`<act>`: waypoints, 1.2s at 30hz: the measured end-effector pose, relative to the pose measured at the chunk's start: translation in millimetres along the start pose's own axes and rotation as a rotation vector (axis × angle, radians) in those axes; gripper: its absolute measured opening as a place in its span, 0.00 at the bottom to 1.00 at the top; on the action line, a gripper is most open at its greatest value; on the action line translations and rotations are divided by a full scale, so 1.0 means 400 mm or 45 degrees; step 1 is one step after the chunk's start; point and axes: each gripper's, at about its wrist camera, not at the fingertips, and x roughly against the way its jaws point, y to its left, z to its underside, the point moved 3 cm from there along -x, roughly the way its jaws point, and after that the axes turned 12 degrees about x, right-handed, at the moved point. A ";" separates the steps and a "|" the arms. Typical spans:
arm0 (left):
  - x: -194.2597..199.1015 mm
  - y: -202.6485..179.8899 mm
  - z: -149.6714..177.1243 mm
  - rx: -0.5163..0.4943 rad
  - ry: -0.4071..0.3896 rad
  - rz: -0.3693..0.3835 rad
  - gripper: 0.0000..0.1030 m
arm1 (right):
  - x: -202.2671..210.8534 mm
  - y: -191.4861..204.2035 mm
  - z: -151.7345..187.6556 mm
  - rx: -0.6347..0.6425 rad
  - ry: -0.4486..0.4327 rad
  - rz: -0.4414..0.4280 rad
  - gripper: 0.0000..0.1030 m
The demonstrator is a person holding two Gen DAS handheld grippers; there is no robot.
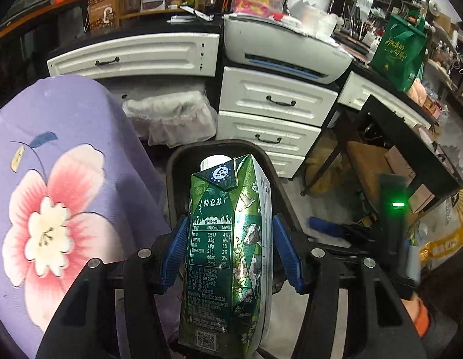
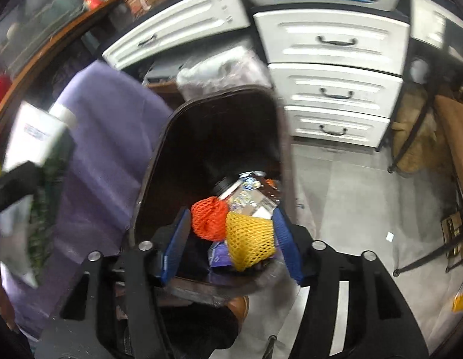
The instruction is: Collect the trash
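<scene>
A green milk carton (image 1: 228, 209) with a white cap stands upright between the blue pads of my left gripper (image 1: 231, 251), which is shut on it. Just behind it is the dark trash bin (image 1: 183, 161). In the right wrist view my right gripper (image 2: 231, 239) hangs open over the bin (image 2: 159, 149), its pads apart. Below it in the bin lie an orange foam net (image 2: 209, 221), a yellow foam net (image 2: 249, 239) and several wrappers. The carton (image 2: 36, 137) shows blurred at the far left of that view.
A chair covered in purple floral cloth (image 1: 51, 179) stands left of the bin. White drawers (image 1: 270, 101) and a printer (image 1: 285, 51) are behind it. A black table frame with cardboard boxes (image 1: 381, 161) is on the right. Grey floor tiles (image 2: 351, 194) lie right of the bin.
</scene>
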 end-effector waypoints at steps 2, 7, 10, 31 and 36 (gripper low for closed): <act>-0.018 -0.012 0.003 -0.030 0.000 -0.029 0.55 | 0.024 -0.017 0.010 -0.016 -0.015 0.018 0.56; -0.082 -0.036 0.000 -0.057 0.040 -0.065 0.55 | 0.106 -0.048 0.041 -0.028 -0.073 0.079 0.56; -0.124 -0.050 0.006 -0.082 0.063 -0.096 0.55 | 0.152 -0.055 0.056 0.000 -0.105 0.128 0.56; -0.121 -0.075 0.008 -0.121 0.036 -0.118 0.82 | 0.268 -0.036 0.103 0.035 -0.156 0.162 0.56; 0.024 -0.068 0.020 -0.119 -0.117 -0.075 0.87 | 0.301 0.005 0.101 0.061 -0.191 0.176 0.69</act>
